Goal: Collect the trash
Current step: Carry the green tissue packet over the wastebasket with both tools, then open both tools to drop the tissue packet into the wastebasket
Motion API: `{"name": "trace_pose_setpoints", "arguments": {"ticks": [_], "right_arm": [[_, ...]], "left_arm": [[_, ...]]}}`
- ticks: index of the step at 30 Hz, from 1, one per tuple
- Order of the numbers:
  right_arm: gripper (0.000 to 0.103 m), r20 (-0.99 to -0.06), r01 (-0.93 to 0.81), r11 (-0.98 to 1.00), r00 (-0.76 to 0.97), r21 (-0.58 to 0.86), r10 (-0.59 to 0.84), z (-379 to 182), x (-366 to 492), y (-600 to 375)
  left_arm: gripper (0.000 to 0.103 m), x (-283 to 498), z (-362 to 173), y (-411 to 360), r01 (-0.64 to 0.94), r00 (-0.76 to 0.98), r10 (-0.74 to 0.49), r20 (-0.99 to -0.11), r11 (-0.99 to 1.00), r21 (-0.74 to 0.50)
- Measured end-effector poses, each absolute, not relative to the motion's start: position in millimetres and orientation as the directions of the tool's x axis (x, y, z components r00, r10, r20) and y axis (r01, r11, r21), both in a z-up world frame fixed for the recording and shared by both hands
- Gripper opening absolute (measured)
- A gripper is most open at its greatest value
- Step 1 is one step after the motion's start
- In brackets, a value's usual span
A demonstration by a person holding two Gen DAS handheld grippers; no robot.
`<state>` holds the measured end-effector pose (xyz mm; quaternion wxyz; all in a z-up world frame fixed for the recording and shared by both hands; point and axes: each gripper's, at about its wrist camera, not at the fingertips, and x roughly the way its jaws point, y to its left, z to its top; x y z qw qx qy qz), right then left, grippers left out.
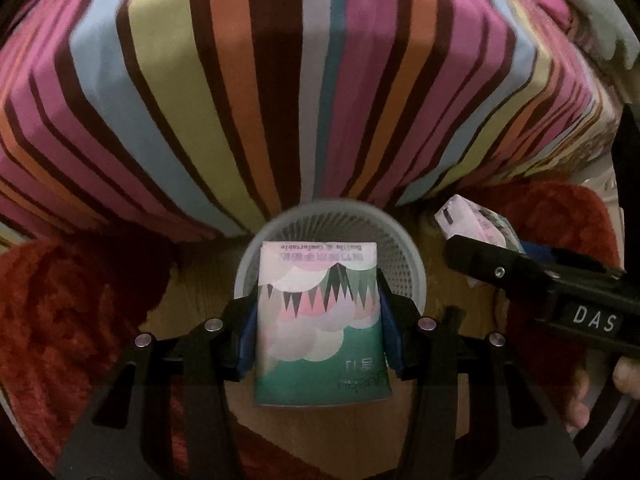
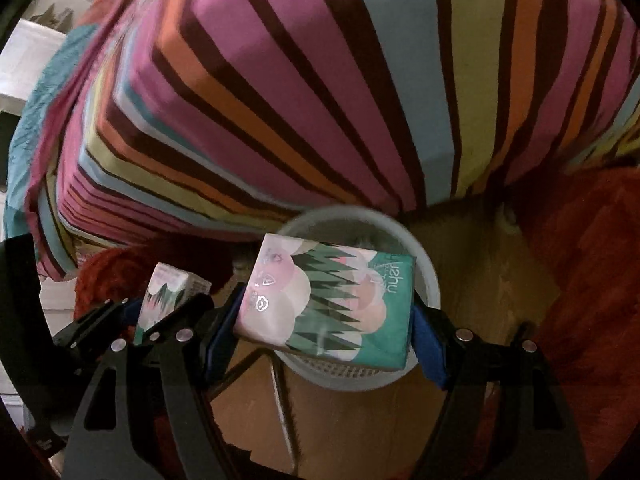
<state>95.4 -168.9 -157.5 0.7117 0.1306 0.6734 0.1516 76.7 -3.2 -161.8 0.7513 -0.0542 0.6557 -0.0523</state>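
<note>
Two glossy rectangular tissue packs (image 1: pixel 318 320) (image 2: pixel 328 304) above round mesh bin (image 1: pixel 404 264).

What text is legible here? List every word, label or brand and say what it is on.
"DAS": white letters on the right gripper body.
"ushu": partial brand on the right gripper's tissue pack, cut off at the edge.
Left gripper's tissue pack: upside-down Latin line, Chinese characters and a low brand mark, all too blurred to read.

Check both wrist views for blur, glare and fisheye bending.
Left wrist: dim, bedspread stripes bowed by the lens, tissue pack fairly sharp. Right wrist: bedspread smeared with blur, small glare spots on its tissue pack, basket rim soft.
</note>
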Motion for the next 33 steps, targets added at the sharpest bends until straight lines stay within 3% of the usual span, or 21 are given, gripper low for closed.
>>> {"name": "trace_pose_setpoints", "arguments": {"ticks": [18, 19, 20, 21, 22, 24, 33], "right_arm": [[0.072, -0.889, 0.103, 0.91, -0.196, 0.401, 0.413, -222.7, 99.3, -163.0], [0.072, -0.885, 0.109, 0.908, -0.201, 0.406, 0.42, -226.0, 100.0, -161.8], [0.072, -0.881, 0.115, 0.905, -0.208, 0.409, 0.425, -228.7, 99.7, -161.4], [0.073, -0.882, 0.117, 0.907, -0.214, 0.404, 0.42, -231.4, 99.3, -161.1], [0.082, -0.889, 0.113, 0.915, -0.216, 0.387, 0.403, -232.9, 98.7, -160.6], [0.092, -0.9, 0.109, 0.923, -0.207, 0.368, 0.383, -234.3, 98.8, -161.3], [0.092, -0.912, 0.151, 0.921, -0.157, 0.358, 0.38, -230.7, 99.9, -170.0]], "left_arm": [[0.051, 81.3, -226.6, -0.6, -0.067, -0.145, -0.185, -0.972, 0.982, -0.177], [0.052, 81.6, -229.5, 0.8, -0.078, -0.159, -0.189, -0.969, 0.981, -0.178], [0.064, 81.5, -233.0, 2.4, -0.092, -0.173, -0.19, -0.966, 0.98, -0.177], [0.083, 81.4, -235.3, 3.1, -0.1, -0.181, -0.189, -0.965, 0.98, -0.173], [0.088, 81.1, -236.0, 4.4, -0.109, -0.186, -0.185, -0.965, 0.98, -0.166], [0.088, 81.5, -235.1, 5.9, -0.115, -0.181, -0.18, -0.967, 0.98, -0.161], [0.088, 81.8, -228.6, 5.7, -0.098, -0.147, -0.162, -0.976, 0.984, -0.149]]}}
